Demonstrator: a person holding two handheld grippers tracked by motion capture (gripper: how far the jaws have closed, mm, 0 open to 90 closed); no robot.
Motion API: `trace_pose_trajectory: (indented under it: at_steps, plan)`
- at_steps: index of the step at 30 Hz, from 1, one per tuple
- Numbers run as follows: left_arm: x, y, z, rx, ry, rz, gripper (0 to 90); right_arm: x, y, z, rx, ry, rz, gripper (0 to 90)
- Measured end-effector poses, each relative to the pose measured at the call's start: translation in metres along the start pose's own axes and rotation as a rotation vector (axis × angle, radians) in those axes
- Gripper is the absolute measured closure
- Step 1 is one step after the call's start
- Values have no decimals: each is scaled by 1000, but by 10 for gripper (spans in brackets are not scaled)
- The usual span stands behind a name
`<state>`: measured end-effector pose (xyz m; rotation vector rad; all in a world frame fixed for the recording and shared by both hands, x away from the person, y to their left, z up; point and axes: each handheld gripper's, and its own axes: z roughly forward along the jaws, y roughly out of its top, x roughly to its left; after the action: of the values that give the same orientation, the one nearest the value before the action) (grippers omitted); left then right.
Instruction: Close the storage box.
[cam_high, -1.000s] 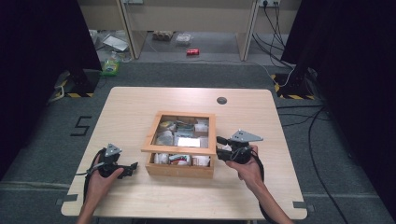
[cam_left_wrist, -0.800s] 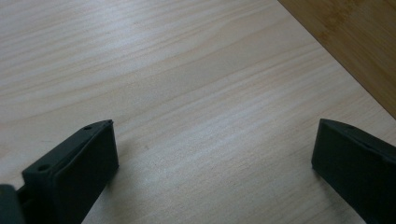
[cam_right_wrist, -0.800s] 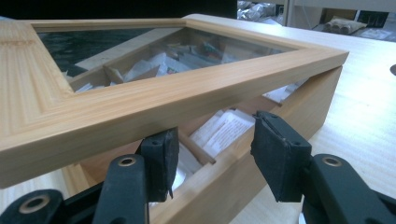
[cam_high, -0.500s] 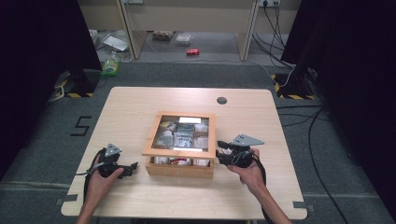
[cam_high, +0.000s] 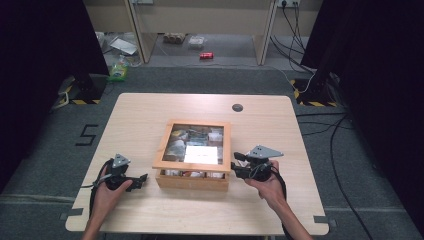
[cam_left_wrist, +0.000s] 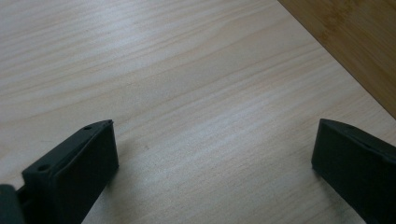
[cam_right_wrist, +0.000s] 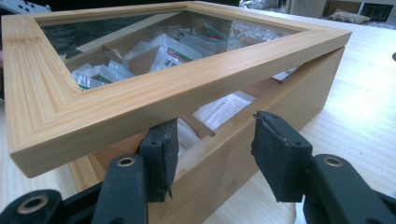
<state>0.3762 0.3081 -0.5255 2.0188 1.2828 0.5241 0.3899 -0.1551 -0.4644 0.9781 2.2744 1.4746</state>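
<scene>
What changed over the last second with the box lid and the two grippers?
The wooden box's glass-paned lid came down from a steeper tilt; it is now ajar at its right edge, where the right gripper, jaws open, sits by the gap. That gripper shifted slightly toward the person. The left gripper stayed open on the table left of the box.

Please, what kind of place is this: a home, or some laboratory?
Probably a lab or recording room, not a home: a bare wooden table on grey carpet, black curtains at both sides, and loose cables running across the floor.
</scene>
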Motion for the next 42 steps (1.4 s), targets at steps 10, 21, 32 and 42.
trace_pose_trajectory:
  at_steps: [10, 21, 32, 42]
  plan:
    - [0, 0, 0, 0, -1, 0, 0, -19, -5, -6, -22, -24, 71, 484]
    - [0, 0, 0, 0, -1, 0, 0, -26, -7, -7, 19, -61, 77, 426]
    - [0, 0, 0, 0, -1, 0, 0, -37, -17, -28, 39, -139, 115, 350]
    - [0, 0, 0, 0, -1, 0, 0, -46, -33, -49, 32, -166, 183, 326]
